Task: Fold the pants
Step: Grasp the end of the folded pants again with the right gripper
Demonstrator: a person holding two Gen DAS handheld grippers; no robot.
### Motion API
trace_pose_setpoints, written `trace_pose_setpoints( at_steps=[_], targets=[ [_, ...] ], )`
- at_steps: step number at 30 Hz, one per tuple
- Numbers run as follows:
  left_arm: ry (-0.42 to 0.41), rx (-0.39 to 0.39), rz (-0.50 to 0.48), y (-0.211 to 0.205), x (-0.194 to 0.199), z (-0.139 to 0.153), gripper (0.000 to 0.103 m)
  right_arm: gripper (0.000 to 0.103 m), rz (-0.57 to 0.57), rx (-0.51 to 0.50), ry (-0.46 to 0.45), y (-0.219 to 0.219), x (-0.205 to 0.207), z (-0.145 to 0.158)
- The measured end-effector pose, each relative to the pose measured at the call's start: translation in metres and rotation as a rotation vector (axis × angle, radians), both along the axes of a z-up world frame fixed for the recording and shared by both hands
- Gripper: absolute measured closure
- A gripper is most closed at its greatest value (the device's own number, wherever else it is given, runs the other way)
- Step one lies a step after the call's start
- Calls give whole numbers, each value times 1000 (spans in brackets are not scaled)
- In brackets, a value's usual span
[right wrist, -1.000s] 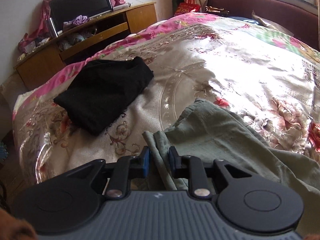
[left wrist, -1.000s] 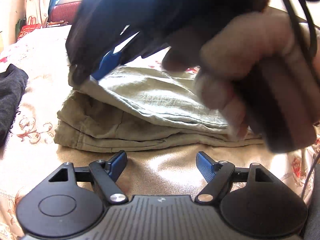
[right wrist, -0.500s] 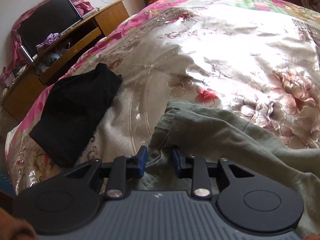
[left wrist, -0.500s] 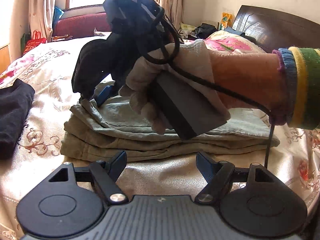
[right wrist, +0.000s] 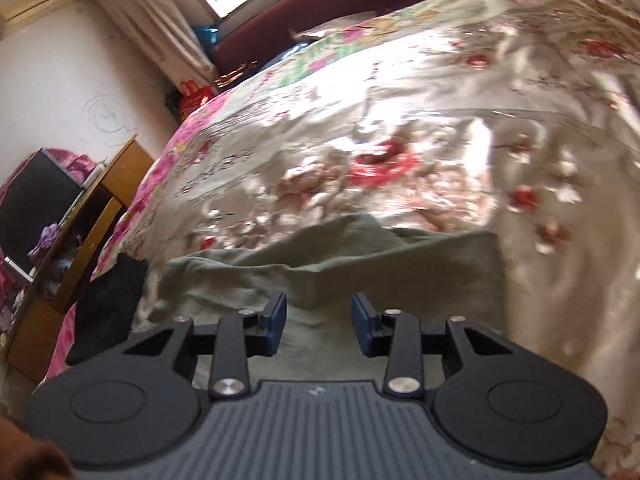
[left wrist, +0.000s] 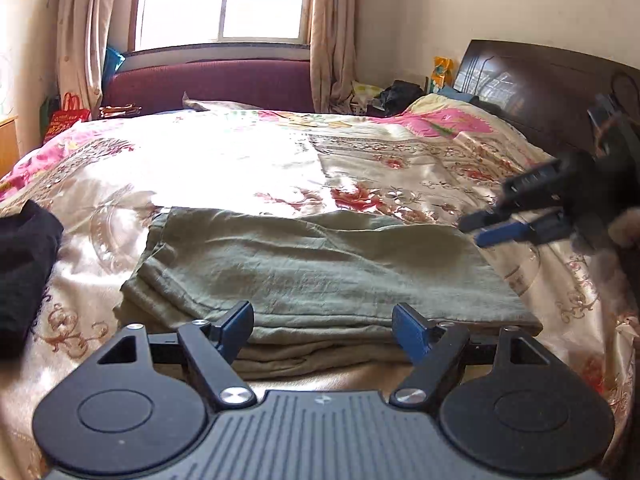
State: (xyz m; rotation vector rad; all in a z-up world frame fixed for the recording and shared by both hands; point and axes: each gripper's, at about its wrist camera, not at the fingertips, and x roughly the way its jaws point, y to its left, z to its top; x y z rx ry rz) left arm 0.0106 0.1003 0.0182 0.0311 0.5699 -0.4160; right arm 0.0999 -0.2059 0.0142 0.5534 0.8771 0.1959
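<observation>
The olive-green pants (left wrist: 320, 276) lie on the bed (left wrist: 240, 160), on its shiny floral bedspread, folded into a flat, layered rectangle. Several layers show stacked at the near edge, and the top layer lies fairly smooth, with a slight ripple along the far side. From where I stand the folding looks nearly finished, maybe done altogether. What could remain is another fold to make the bundle smaller, some squaring of the left edge where the layers stagger a little, or carrying it over beside the black garment (left wrist: 24, 272) that lies just to the left.

The left claw (left wrist: 322, 330) hangs just in front of the bundle's near edge, its jaws spread wide with nothing between them. The right claw (left wrist: 486, 230) is off to the right of the pants, above the bedspread. Its jaws are opening, and in its own view (right wrist: 319, 322) the gap between them is free: cloth lies beyond them, not pinched. So neither claw has hold of anything, and the pants rest on their own.
</observation>
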Motion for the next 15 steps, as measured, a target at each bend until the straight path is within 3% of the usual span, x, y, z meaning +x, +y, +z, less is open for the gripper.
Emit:
trace_pose_setpoints(
  at_steps=[3, 5, 10, 15],
  targets=[
    [-16, 79, -31, -22, 12, 2, 14, 65, -139, 113, 70, -55, -30, -29],
    [-7, 124, -46, -34, 24, -1, 14, 65, -170, 209, 94, -71, -41, -48],
    [24, 190, -51, -48, 42, -9, 14, 65, -123, 366, 152, -69, -50, -84],
    [68, 236, -54, -56, 60, -22, 14, 65, -151, 539, 131, -69, -37, -103]
  ],
)
